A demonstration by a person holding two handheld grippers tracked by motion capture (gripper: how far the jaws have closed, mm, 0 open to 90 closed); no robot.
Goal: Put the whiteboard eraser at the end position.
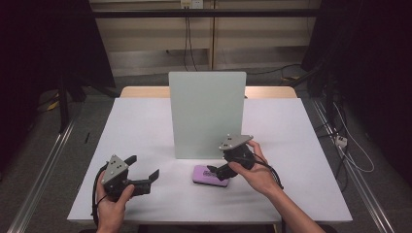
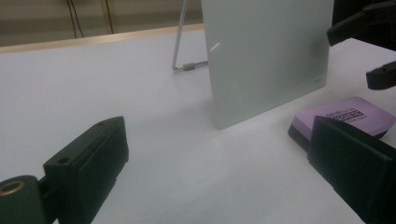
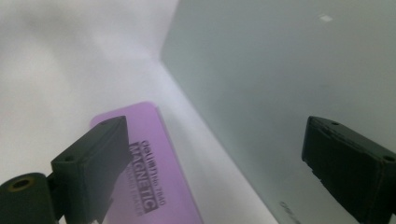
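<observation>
Standing upright behind the purple eraser: a glass board.

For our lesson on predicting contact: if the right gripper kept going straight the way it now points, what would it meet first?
Most likely the purple magnetic eraser lying flat just below and ahead of the open right gripper, with the upright frosted glass board close alongside; depth is uncertain.

purple eraser lies flat – just before upright board

A pale board stands mid-table. A purple eraser lies before it, under the right gripper. The left gripper gapes near the front-left corner
</observation>
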